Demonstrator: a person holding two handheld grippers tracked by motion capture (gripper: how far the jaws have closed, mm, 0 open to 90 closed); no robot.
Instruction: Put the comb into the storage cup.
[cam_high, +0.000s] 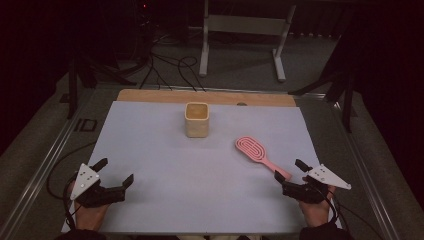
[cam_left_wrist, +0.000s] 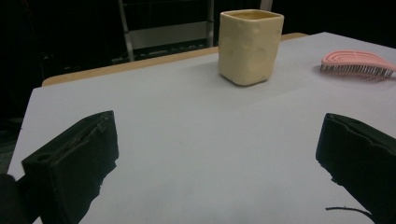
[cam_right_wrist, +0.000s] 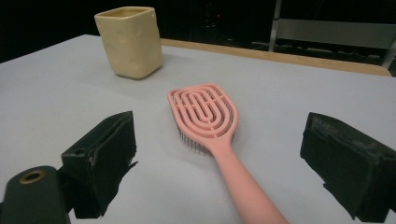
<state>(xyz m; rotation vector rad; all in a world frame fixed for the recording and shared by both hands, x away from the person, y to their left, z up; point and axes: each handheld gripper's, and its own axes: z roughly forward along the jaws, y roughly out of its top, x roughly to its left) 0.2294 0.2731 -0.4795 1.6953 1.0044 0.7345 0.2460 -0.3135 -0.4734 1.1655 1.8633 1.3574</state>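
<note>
Your right gripper (cam_high: 289, 170) is resting at the near right corner of the bench (cam_high: 150, 130), its jaws standing wide apart and holding nothing. In the right gripper view (cam_right_wrist: 219, 163), the pink hairbrush (cam_right_wrist: 208, 121) is lying between those open jaws: its handle is running down toward the camera, its oval head is pointing away, and its bristles are facing the bench. Neither jaw is touching it. In the high view the hairbrush (cam_high: 260, 154) is lying diagonally on the right half of the bench, with the end of its handle just beside the tips of your right gripper.

Your left gripper (cam_high: 116, 172) is sitting at the near left corner, its jaws likewise spread wide and empty. In the left gripper view (cam_left_wrist: 219, 154) bare bench surface is lying between them.

Farther out, a cream square cup (cam_high: 196, 119) is standing upright near the far middle of the bench, well apart from both grippers and from the hairbrush. The left gripper view is showing the cup (cam_left_wrist: 250, 45) ahead and the hairbrush head (cam_left_wrist: 357, 63) at the right edge; the right gripper view is showing the cup (cam_right_wrist: 130, 41) beyond the brush, to its left.

A wooden strip (cam_high: 150, 95) is showing along the far edge of the bench.
</note>
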